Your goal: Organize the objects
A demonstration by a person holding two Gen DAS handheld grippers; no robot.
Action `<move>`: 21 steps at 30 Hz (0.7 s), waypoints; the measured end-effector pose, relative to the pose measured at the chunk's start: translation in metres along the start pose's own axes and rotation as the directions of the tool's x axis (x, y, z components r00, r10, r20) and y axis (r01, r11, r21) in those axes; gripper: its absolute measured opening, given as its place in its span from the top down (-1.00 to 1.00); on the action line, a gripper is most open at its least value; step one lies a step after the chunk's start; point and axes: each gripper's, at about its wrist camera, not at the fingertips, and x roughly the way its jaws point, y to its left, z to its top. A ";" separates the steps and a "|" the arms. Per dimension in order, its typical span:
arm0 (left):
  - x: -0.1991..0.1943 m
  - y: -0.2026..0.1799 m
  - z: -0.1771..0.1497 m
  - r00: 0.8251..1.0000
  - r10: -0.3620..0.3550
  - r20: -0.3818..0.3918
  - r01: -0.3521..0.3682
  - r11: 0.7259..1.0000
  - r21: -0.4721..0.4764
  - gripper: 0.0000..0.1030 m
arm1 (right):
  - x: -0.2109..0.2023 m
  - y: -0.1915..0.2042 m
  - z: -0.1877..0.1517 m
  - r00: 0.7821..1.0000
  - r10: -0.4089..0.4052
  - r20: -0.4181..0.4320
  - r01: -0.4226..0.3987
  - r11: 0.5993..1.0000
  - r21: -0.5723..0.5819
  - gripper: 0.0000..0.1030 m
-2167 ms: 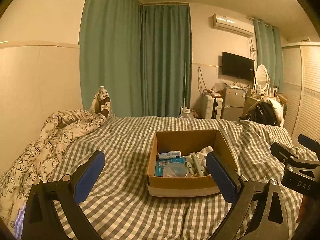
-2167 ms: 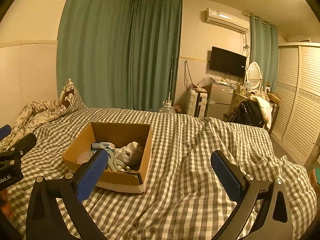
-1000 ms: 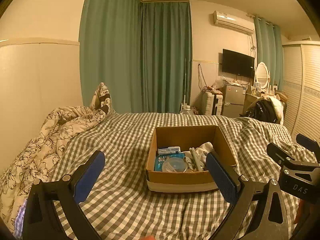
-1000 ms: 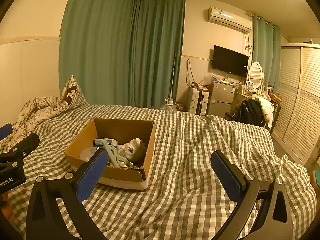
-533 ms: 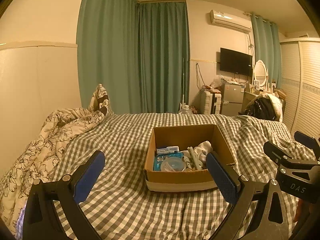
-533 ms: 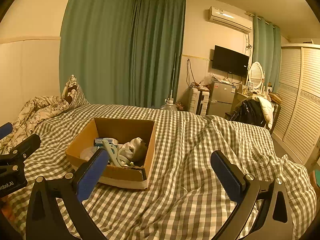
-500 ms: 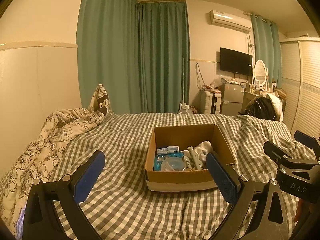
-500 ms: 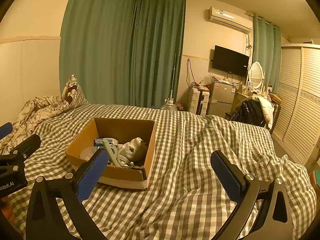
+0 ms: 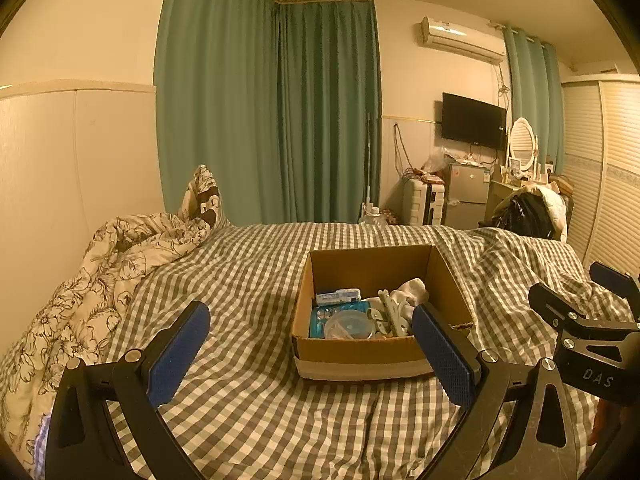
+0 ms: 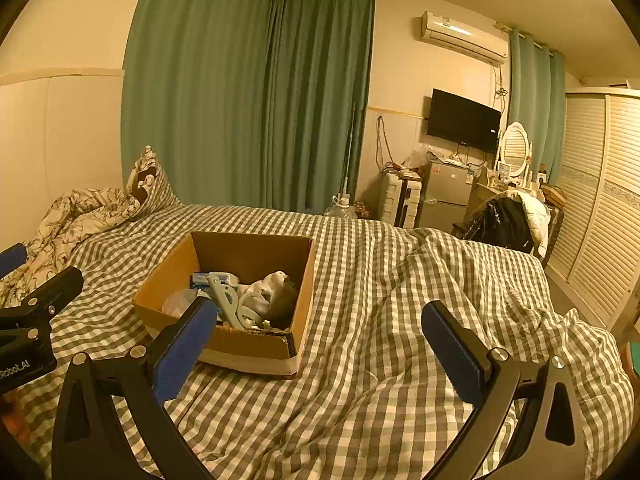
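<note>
An open cardboard box [image 9: 360, 354] sits on the checked bed cover; it also shows in the right wrist view [image 10: 236, 344]. It holds a round clear container [image 9: 350, 325], a blue packet [image 9: 338, 297], pale plastic hangers [image 10: 226, 300] and a white cloth [image 10: 272, 282]. My left gripper [image 9: 312, 354] is open and empty, held above the bed in front of the box. My right gripper [image 10: 320, 344] is open and empty, to the right of the box. Each gripper shows at the edge of the other's view.
A crumpled floral duvet [image 9: 100, 264] and a pillow lie at the left by the wall. Green curtains [image 9: 272, 120] hang behind the bed. A fridge [image 9: 466, 194], a suitcase, a dresser with a mirror and a louvred wardrobe [image 10: 600, 208] stand to the right.
Both grippers have drifted slightly back from the box and stayed open. Nothing in the box has moved.
</note>
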 end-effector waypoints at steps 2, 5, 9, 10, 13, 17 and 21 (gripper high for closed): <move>0.000 0.000 0.000 1.000 0.000 -0.002 0.000 1.000 -0.002 -1.00 | 0.000 0.000 -0.001 1.000 0.000 0.000 0.000 1.000 -0.004 -0.99; 0.000 0.000 0.000 1.000 0.000 -0.001 0.000 1.000 -0.002 -1.00 | 0.001 0.000 -0.001 1.000 0.000 0.000 0.000 1.000 -0.004 -0.99; 0.000 0.000 0.000 1.000 0.000 -0.002 0.000 1.000 -0.001 -1.00 | 0.001 -0.001 -0.002 1.000 -0.001 0.001 0.001 1.000 -0.003 -0.99; 0.000 0.000 0.000 1.000 0.000 -0.004 0.000 1.000 0.000 -1.00 | 0.002 -0.002 -0.001 1.000 -0.001 0.000 0.001 1.000 -0.003 -0.99; 0.000 0.001 -0.001 1.000 0.001 -0.005 -0.001 1.000 0.000 -1.00 | 0.002 -0.003 -0.001 1.000 -0.001 0.001 0.001 1.000 -0.003 -0.99; 0.000 0.001 -0.001 1.000 0.000 -0.005 0.000 1.000 0.001 -1.00 | 0.001 -0.003 -0.001 1.000 -0.001 0.000 0.001 1.000 -0.004 -0.99; 0.000 0.001 -0.002 1.000 0.001 -0.009 -0.001 1.000 0.006 -1.00 | 0.001 -0.004 -0.002 1.000 0.000 -0.001 0.000 1.000 -0.005 -0.99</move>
